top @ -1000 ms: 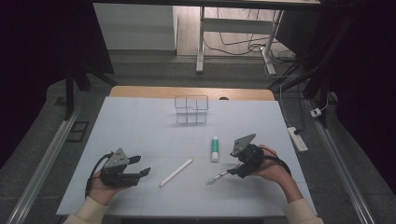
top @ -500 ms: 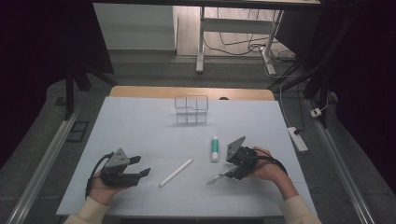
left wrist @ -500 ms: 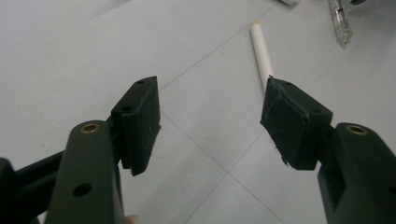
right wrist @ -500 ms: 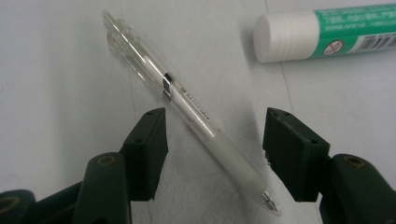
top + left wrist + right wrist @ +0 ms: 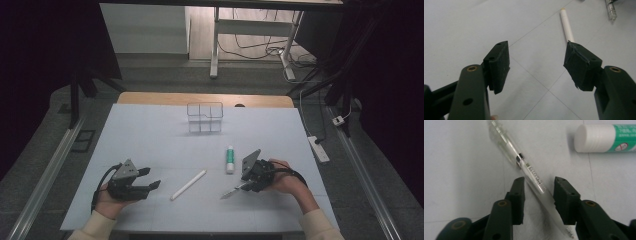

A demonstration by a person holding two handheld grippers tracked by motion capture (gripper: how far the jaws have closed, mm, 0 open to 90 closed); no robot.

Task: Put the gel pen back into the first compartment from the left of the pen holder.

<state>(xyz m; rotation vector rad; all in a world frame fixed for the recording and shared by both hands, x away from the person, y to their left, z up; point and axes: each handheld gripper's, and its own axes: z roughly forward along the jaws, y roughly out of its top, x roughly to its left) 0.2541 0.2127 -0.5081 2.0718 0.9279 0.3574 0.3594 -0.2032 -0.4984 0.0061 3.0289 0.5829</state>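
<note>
Clear pen [image 5: 529, 168] lying diagonally from upper left of frame toward lower right, passing between the right gripper [image 5: 539, 192] jaws, parted, pads not visibly touching it. White-capped green glue stick [image 5: 604, 138] at upper right.

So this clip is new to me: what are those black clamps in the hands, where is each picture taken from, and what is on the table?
A person sits at a table covered in pale sheeting and holds a hand-operated gripper in each hand; there is no robot arm. The high view looks down from above the person. The other two pictures come from cameras riding on each gripper, looking along its black jaws.

The left gripper is open and holds nothing; a white stick lies ahead of it. The right gripper is lowered over a clear pen, which lies on the table between its jaws. They straddle it but have not closed on it. Beside the pen lies a glue stick with a green label. Farther back stands a clear organiser box with compartments, which looks empty.
</note>
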